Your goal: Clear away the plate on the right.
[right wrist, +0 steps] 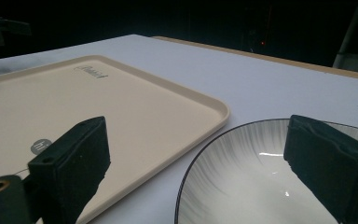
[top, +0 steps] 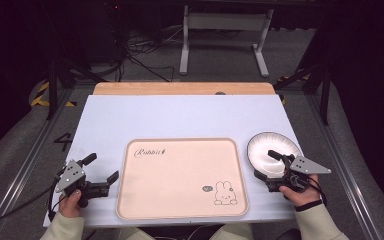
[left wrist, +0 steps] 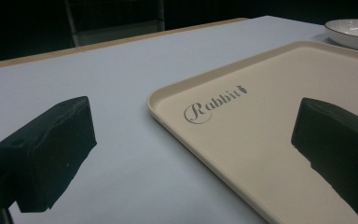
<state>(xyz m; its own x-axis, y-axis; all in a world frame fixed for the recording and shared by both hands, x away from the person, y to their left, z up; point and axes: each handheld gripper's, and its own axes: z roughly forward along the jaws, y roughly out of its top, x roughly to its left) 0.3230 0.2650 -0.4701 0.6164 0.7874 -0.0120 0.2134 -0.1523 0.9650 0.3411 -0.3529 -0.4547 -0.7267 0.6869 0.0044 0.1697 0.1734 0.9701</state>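
A beige tray [top: 180,170] printed with "Rabbit" and a small rabbit drawing lies at the table's near middle, nothing on it. A white plate [top: 272,149] with a dark rim sits just right of the tray. My left gripper [top: 103,167] is open beside the tray's left edge. In the left gripper view [left wrist: 191,149] one jaw hangs over the table and the other over the tray [left wrist: 270,140]. My right gripper [top: 266,164] is open at the plate's near edge. In the right gripper view [right wrist: 200,163] the jaws straddle the rim of the plate [right wrist: 242,177], nothing gripped.
The pale table [top: 180,117] has a wooden strip [top: 180,88] along its far edge. A white frame stand [top: 225,30] and cables lie on the floor beyond. Metal rails run along both sides of the table.
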